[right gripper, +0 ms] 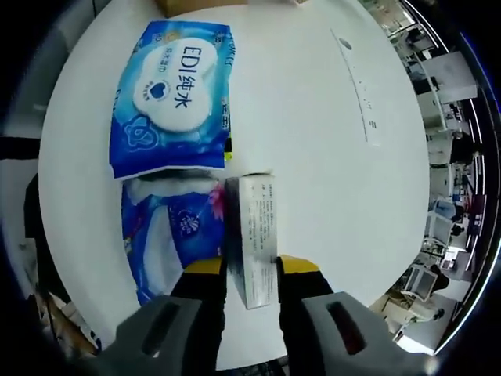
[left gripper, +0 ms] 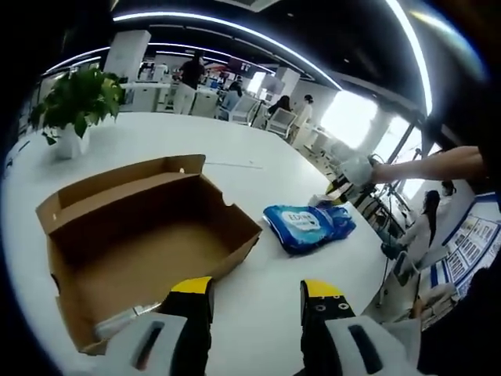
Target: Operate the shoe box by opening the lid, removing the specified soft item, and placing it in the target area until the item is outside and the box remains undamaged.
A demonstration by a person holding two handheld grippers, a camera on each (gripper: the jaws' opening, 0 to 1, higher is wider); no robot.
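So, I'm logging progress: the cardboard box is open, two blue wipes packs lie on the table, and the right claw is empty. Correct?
Not quite: the right claw is shut on a small white carton, as the right gripper view shows. The rest is correct.

Brown cardboard shoe box (left gripper: pixel 149 235) lies open on white table; blue wipes packs (right gripper: pixel 176 86) lie flat outside it.
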